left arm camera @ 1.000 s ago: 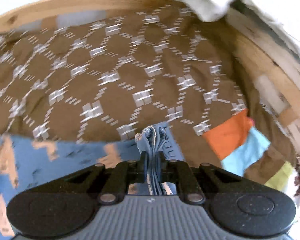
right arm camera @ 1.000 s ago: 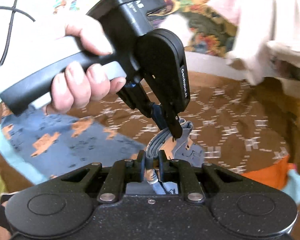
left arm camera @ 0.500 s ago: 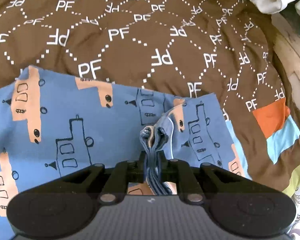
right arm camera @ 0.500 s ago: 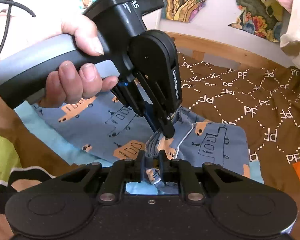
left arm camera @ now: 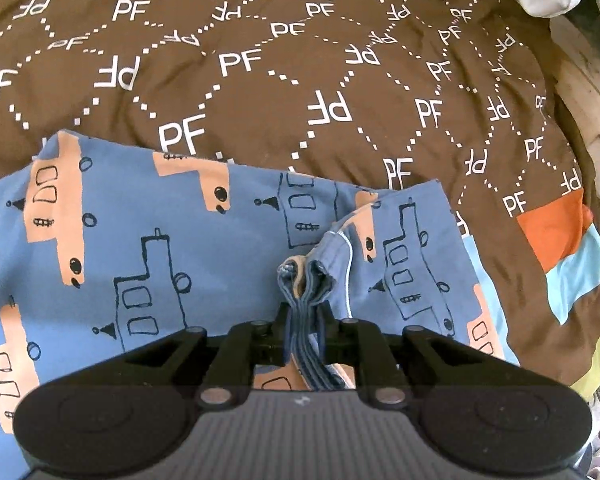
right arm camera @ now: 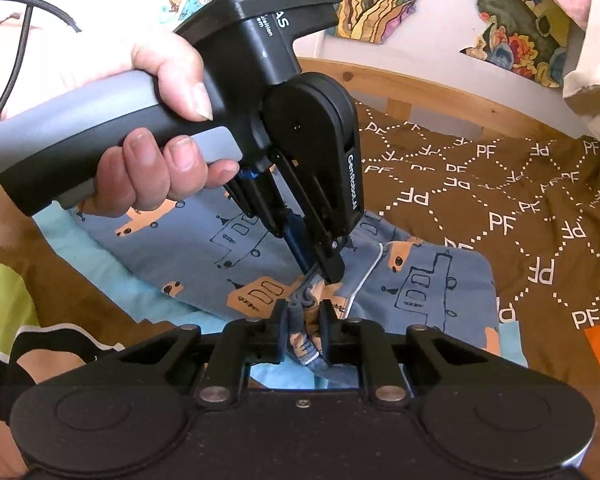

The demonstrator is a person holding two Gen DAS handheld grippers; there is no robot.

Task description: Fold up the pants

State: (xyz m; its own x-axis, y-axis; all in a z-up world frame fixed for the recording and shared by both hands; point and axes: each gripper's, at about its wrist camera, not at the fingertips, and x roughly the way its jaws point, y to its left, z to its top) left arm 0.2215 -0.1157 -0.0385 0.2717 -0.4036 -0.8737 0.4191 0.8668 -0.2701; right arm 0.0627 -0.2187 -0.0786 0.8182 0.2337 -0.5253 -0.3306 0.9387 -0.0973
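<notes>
left tongs (left arm camera: 304, 312) and right tongs (right arm camera: 303, 314) each pinch the bunched pants (left arm camera: 188, 248) edge, left hand (right arm camera: 160, 152) angled downward.

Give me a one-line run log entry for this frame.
left claw: shut on pants | right claw: shut on pants | bedspread: under pants

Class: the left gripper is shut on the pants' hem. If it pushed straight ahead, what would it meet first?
Probably the blue boat-print cotton pants just beyond the left gripper, lying on the brown quilted blanket; depth is unclear.
</notes>
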